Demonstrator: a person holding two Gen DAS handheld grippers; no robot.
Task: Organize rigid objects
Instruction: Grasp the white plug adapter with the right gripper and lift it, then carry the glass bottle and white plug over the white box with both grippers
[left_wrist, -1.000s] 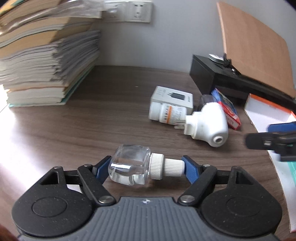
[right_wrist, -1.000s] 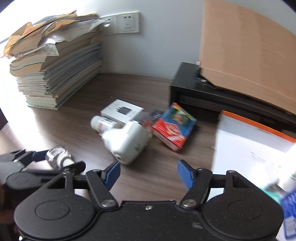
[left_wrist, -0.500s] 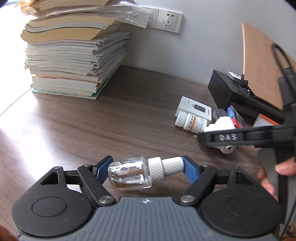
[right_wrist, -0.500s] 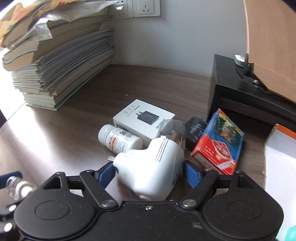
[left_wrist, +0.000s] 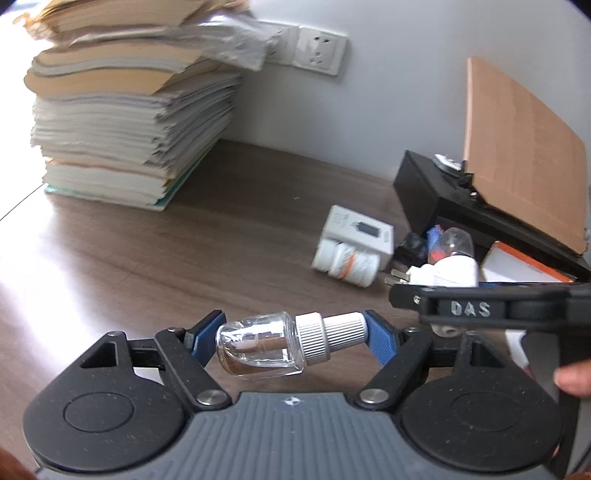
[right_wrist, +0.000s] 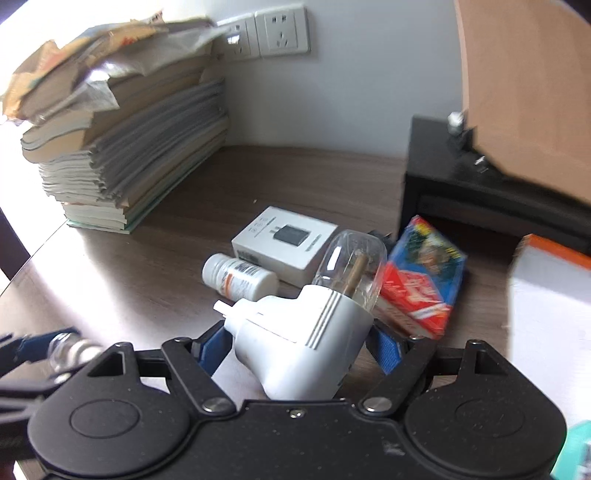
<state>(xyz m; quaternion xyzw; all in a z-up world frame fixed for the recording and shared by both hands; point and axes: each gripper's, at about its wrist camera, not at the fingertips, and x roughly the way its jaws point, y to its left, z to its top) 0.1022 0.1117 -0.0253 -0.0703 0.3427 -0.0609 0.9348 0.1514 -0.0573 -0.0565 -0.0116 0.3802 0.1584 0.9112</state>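
The vial is pinched end to end above the table by the left gripper, the plug-in by the right gripper; either smooth, rounded piece could be squeezed out and dropped.

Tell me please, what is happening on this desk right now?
A person is tidying small objects with two handheld grippers. The left gripper holds a clear glass bottle with a white cap, lying sideways between its fingers. The right gripper is closed around a white plug-in device that has a clear bulb on top. On the desk remain a pill bottle, a white charger box and a red card box, next to a stack of books.
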